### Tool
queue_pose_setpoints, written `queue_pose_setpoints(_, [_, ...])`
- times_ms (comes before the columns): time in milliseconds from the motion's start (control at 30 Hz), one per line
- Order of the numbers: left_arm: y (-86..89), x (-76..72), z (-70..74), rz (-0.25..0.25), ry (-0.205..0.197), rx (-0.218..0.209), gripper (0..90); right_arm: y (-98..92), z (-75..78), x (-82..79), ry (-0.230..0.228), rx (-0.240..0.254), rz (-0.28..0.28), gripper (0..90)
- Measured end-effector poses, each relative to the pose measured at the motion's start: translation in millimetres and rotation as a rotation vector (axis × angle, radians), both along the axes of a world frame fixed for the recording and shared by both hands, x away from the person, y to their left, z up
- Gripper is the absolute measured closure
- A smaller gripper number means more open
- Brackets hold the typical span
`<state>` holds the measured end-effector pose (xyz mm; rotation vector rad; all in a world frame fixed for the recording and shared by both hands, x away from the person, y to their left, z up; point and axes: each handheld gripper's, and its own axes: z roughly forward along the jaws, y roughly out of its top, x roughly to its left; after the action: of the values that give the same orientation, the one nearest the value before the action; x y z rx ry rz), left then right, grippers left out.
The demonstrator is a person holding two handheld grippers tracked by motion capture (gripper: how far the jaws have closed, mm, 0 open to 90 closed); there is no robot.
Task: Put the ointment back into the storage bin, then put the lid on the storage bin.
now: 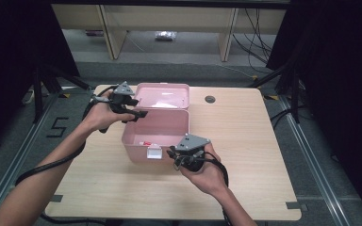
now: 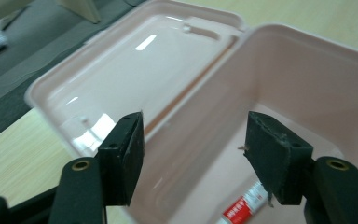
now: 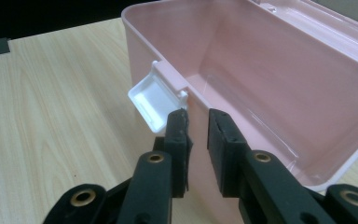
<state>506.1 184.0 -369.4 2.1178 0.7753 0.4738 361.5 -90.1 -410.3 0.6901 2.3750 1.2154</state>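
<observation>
Box (image 1: 158, 129) sits mid-worktop (image 1: 245, 155), lid (image 1: 162, 95) thrown back flat at 12 o'clock so the inside is reachable; small red-and-white tube (image 1: 146, 142) lies on its floor; left claw (image 1: 139, 114) hovers over the box's 10 o'clock corner, jaws wide, holding nothing; right claw (image 1: 173, 154) at 5 o'clock, jaws narrow, straddling the front wall beside the white latch (image 3: 154, 100), probably steadying; contact unclear.

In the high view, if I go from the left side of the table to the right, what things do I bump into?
Left gripper → open pink box → right gripper → small round hole in the tabletop → bare wooden table.
</observation>
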Motion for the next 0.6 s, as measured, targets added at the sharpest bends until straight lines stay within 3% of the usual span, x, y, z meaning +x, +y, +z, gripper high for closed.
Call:
queue_pose_setpoints(33, [4.7,1.3,-0.7,0.025,-0.003,-0.032,37.3,1.7,-0.5,-1.1,0.02,0.009,-0.004,78.6])
queue_pose_setpoints(133, [15.2,3.4,-2.1,0.066,-0.005,-0.096,36.6,5.0,-0.4,0.6,0.006,-0.001,0.013,78.6])
queue_pose_setpoints(167, [17.9,4.8,-4.0,0.092,-0.006,-0.125,36.5,6.9,-1.5,-0.1,0.02,0.007,0.009,78.6])
queue_pose_setpoints(233, [22.5,7.7,-6.0,0.121,-0.003,-0.119,36.3,8.6,-3.1,1.0,0.019,0.009,0.013,78.6])
queue_pose_setpoints(333, [25.1,13.6,-8.9,0.168,0.006,-0.18,37.0,8.6,-3.5,1.7,0.029,0.01,0.009,79.3])
queue_pose_setpoints(433, [26.3,21.8,-11.5,0.219,0.006,-0.204,38.5,8.1,-4.7,4.3,0.025,0.005,0.017,80.7])
queue_pose_setpoints(600, [27.5,33.0,-16.6,0.26,0.019,-0.187,43.1,11.4,-7.0,5.4,0.036,0.002,0.025,85.4])
